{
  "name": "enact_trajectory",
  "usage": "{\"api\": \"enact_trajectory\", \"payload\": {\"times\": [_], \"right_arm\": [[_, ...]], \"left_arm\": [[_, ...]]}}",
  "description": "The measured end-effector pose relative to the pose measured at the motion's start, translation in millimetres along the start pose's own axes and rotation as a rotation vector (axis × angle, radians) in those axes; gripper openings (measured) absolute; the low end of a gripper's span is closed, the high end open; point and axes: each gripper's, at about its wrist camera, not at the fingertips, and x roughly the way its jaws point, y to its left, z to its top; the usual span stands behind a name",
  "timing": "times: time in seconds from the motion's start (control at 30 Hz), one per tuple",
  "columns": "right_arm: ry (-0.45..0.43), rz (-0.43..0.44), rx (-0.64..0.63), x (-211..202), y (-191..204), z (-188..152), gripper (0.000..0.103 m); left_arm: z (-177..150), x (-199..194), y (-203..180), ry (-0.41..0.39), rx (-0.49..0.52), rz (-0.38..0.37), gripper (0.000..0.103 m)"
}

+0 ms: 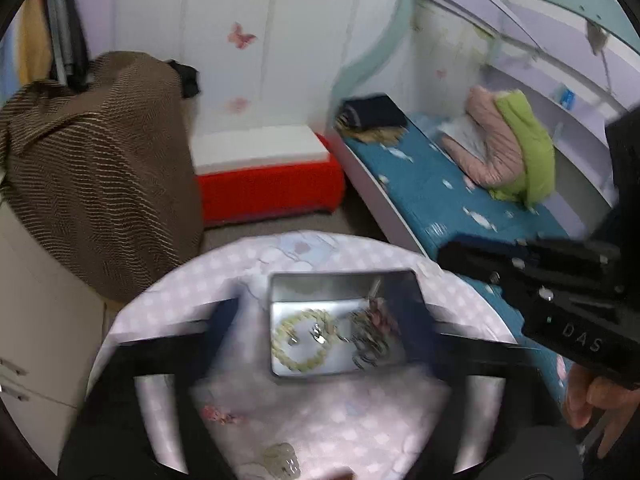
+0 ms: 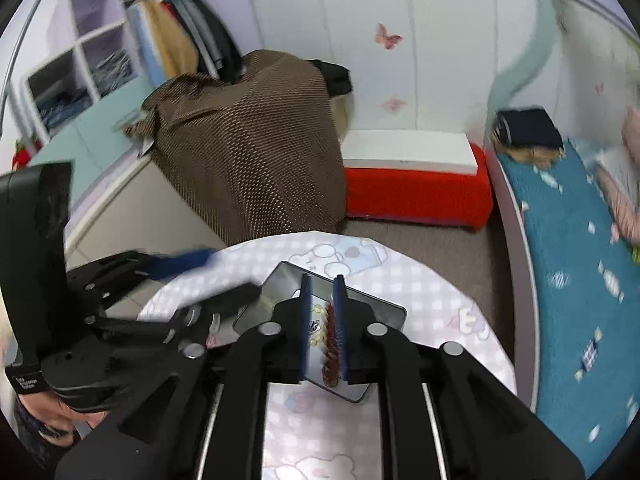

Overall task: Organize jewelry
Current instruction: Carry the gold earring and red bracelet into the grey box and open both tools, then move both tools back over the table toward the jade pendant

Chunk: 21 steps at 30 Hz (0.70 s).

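Note:
A silver metal tin (image 1: 280, 284) sits on the round table with a pink checked cloth (image 1: 320, 420). In it lie a pale yellow bead bracelet (image 1: 298, 338) and a tangle of dark chains and trinkets (image 1: 370, 336). My left gripper (image 1: 334, 324) is open, its blurred fingers on either side of the tin. My right gripper (image 2: 322, 320) is above the tin (image 2: 384, 312), its blue-padded jaws a narrow gap apart. A dark red bead strand (image 2: 330, 350) shows in that gap, against the right pad; whether it is held I cannot tell. The right gripper's body (image 1: 560, 300) shows in the left wrist view.
A small silvery trinket (image 1: 282, 458) lies on the cloth near me. Beyond the table stand a brown-draped shape (image 1: 100, 168), a red box with a white lid (image 1: 268, 176), and a bed with a blue cover (image 1: 440, 192). The left gripper's body (image 2: 100, 320) crowds the table's left side.

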Motion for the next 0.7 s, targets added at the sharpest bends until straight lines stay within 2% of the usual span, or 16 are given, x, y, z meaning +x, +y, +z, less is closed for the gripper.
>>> {"api": "enact_trajectory", "payload": {"times": [0.07, 0.1, 0.17, 0.2, 0.43, 0.7], "right_arm": [[-0.009, -0.017, 0.022, -1.4, -5.7, -3.3, 0.051], [-0.017, -0.027, 0.036, -3.0, -9.4, -4.1, 0.059], [-0.048, -0.017, 0.072, -9.9, -15.1, -7.6, 0.092], [-0.064, -0.012, 0.084, -13.2, -18.2, -8.6, 0.096], [-0.118, -0.014, 0.109, -34.4, -16.4, -14.5, 0.096], [-0.152, -0.033, 0.045, -49.7, 16.9, -28.8, 0.096]], "left_arm": [[-1.8, -2.1, 4.0, -0.005, -0.009, 0.002, 0.093], [-2.7, -3.8, 7.3, -0.006, -0.017, -0.001, 0.093], [-4.6, -8.6, 13.0, -0.013, -0.023, 0.018, 0.093], [-6.0, -12.2, 16.2, -0.017, -0.024, 0.037, 0.095], [-20.9, -45.9, 36.6, -0.074, -0.062, 0.095, 0.096], [-51.5, -93.6, 58.0, -0.140, -0.090, 0.163, 0.096]]}}
